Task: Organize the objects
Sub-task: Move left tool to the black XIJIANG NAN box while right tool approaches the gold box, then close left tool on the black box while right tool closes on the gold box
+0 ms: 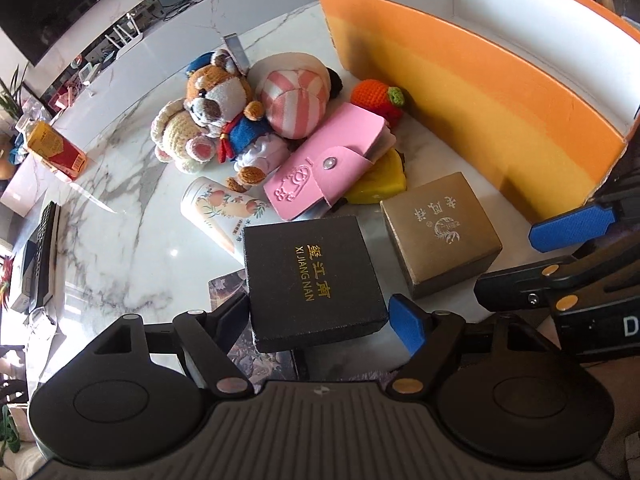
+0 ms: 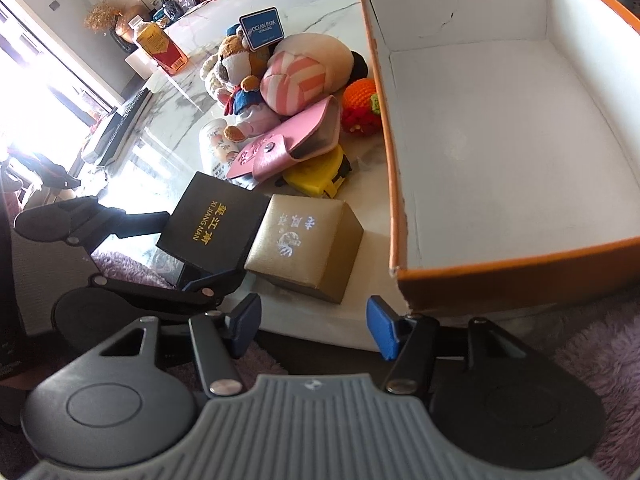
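The left gripper grips the flat square black gift box with gold lettering across its width, one finger on each side edge, and the box appears tilted and raised off the white marble tabletop; in the right wrist view it hangs clear of the surface with its lower corner just beside the gold box. The landmark for everything here is the large open orange cardboard box with a white interior, which shows nothing inside. The black box lies to the left of that orange box, with the squat gold-coloured gift box standing between the two. So the carry appears to run rightward, over the gold box and over the orange box's near-left wall. The box is square, so no axis matters much; keeping it flat probably does. The right gripper hangs at the table's near edge, fingers spread wide and holding nothing, just in front of the gold box and near the orange box's front-left corner, making it the nearer hand for the gold box.
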A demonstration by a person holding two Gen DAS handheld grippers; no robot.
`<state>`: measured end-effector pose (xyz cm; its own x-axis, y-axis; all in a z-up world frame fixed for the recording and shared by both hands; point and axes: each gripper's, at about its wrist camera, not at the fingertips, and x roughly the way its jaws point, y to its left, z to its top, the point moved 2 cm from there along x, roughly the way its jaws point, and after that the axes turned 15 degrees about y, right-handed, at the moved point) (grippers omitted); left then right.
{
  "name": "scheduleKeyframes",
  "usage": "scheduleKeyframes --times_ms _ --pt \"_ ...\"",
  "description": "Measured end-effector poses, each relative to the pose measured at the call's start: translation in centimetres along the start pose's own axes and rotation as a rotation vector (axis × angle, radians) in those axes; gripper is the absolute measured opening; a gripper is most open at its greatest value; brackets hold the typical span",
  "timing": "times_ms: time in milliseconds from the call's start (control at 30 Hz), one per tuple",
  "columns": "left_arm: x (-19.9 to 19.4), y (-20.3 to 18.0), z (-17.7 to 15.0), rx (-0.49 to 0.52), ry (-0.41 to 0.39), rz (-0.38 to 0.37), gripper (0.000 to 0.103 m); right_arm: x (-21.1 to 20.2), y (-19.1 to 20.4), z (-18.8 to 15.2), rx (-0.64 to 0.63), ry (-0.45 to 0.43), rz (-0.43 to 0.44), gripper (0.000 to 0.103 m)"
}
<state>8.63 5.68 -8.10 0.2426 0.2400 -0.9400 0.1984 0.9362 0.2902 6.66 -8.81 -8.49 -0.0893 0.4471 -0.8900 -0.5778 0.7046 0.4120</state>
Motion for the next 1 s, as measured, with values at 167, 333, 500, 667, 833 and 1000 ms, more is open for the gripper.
scheduleKeyframes --times_ms 167,333,500,667,833,1000 --pt "-1.7 2.8 -0.5 -0.099 -0.068 0.018 0.088 -0.1 1.3 0.8 0.079 -0.025 -0.015 0.068" --pt "-1.3 5.4 -1.1 -0.153 -0.053 -0.004 0.088 1.2 3.1 1.8 0.136 -0.031 -0.11 0.081" --pt "-0.5 5.6 -2.1 -0.132 -0.043 -0.07 0.089 3.0 3.0 2.3 0.234 -0.017 -0.168 0.081" --pt "0.3 5.2 -1.9 -0.112 -0.007 -0.057 0.089 4.3 3.6 2.8 0.246 -0.047 -0.213 0.08" --pt "0.8 5.4 -1.7 -0.138 0.021 -0.074 0.09 4.3 3.6 2.5 0.183 -0.048 -0.217 0.066" --pt "1.0 5.2 -1.6 -0.135 0.042 -0.077 0.091 3.8 3.4 1.3 0.138 -0.015 -0.221 0.066"
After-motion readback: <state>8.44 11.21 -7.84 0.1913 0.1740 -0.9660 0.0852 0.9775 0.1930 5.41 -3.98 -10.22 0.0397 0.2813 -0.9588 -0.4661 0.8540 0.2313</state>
